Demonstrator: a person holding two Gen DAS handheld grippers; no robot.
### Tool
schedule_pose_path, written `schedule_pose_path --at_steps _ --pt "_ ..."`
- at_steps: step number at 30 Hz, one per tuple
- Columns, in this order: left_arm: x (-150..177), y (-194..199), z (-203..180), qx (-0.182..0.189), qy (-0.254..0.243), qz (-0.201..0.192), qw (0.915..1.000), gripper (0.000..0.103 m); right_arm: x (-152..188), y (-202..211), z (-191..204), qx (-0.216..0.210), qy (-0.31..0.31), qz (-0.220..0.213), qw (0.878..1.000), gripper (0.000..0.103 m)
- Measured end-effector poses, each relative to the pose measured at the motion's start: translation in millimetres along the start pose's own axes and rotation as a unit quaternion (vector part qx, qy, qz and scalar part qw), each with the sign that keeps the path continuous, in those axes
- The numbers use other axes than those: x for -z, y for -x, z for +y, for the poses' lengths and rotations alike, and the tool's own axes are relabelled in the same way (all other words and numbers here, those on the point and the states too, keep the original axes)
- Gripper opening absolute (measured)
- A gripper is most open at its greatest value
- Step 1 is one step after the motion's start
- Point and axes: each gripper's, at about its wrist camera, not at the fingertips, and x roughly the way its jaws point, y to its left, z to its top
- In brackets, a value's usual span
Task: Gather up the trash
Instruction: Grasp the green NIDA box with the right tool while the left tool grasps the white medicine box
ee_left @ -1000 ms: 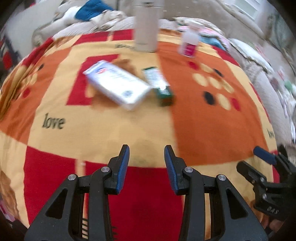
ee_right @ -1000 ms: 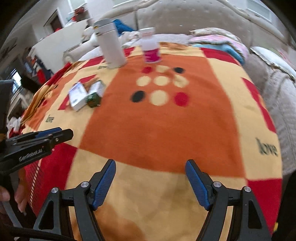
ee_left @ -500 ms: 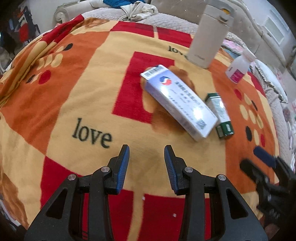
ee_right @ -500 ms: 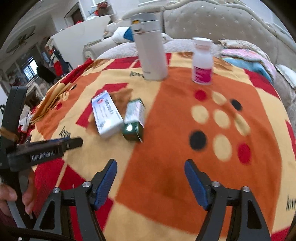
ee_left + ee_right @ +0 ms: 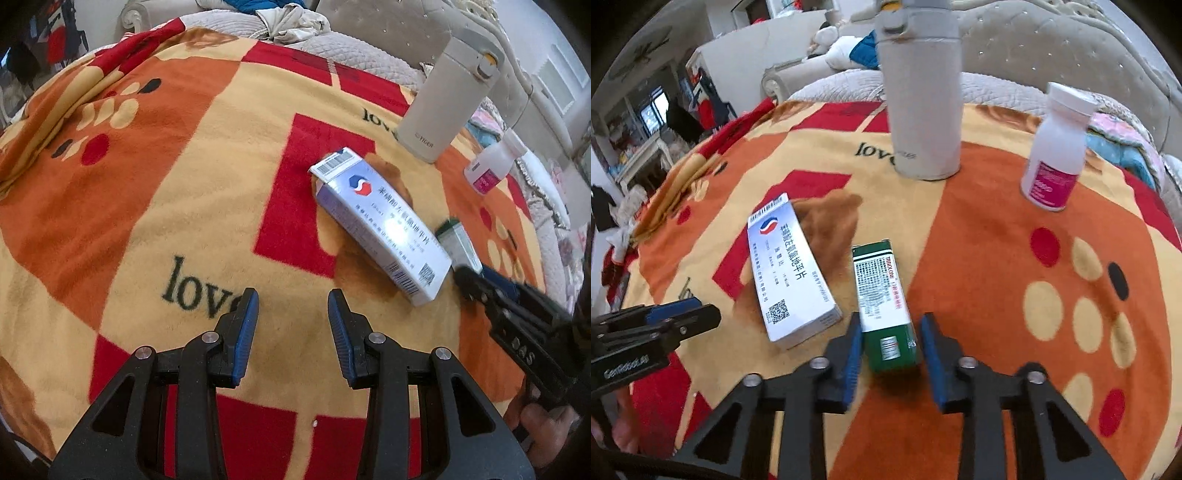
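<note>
A green and white medicine box (image 5: 882, 291) lies on the orange, red and yellow blanket (image 5: 997, 258). Its near end sits between the blue pads of my right gripper (image 5: 890, 325), whose jaws are closing, with a thin gap still showing on the right side. A longer white and blue medicine box (image 5: 790, 273) lies just left of it. In the left wrist view that box (image 5: 380, 225) is ahead and to the right of my left gripper (image 5: 293, 306), which stands open over bare blanket with nothing between its fingers. There the right gripper (image 5: 476, 280) covers part of the green box (image 5: 458, 243).
A tall white thermos (image 5: 923, 110) and a white pill bottle with a pink label (image 5: 1056, 155) stand upright at the back of the blanket. A quilted sofa (image 5: 1034, 55) with clothes on it runs behind. The left gripper (image 5: 683, 317) is low on the left.
My right gripper has moved forward to the green box and narrowed its jaws around it. The left gripper has shifted left across the blanket, at the same opening.
</note>
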Motion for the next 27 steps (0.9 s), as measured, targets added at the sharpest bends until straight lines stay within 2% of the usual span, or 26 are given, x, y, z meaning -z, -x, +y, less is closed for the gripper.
schedule_pose_path --at_steps 4,10,11,12,13,16,21,25,27 --pt "-6 0 -6 0.021 0.014 -0.005 0.9997 0.037 19 11 -11 0.018 0.001 0.009 1.0 0.028" --pt "-21 -13 -26 0.042 0.052 -0.009 0.9977 0.037 17 10 -20 -0.01 -0.016 0.001 1.0 0.028" --pt "-24 -16 -29 0.043 0.059 -0.012 0.9972 0.039 16 9 -19 -0.011 -0.012 0.0 1.0 0.031" --pt "-27 -18 -31 0.044 0.065 -0.012 0.9968 0.049 14 8 -17 -0.01 -0.006 -0.003 1.0 0.041" --pt "-31 -22 -34 0.043 0.072 -0.013 0.9964 0.057 14 8 -15 -0.005 0.0 -0.01 1.0 0.045" --pt "-38 -30 -39 0.035 0.085 -0.021 0.9955 0.058 13 6 -15 0.004 0.009 -0.017 1.0 0.047" --pt "-49 -36 -44 0.04 0.106 -0.022 0.9934 0.058 13 3 -20 -0.009 0.006 -0.02 1.0 0.047" --pt "-57 -42 -51 0.021 0.111 -0.025 0.9933 0.062 11 2 -23 -0.016 0.004 -0.024 1.0 0.048" --pt "-61 -45 -58 0.008 0.108 -0.024 0.9939 0.065 10 0 -23 -0.02 0.004 -0.027 0.999 0.058"
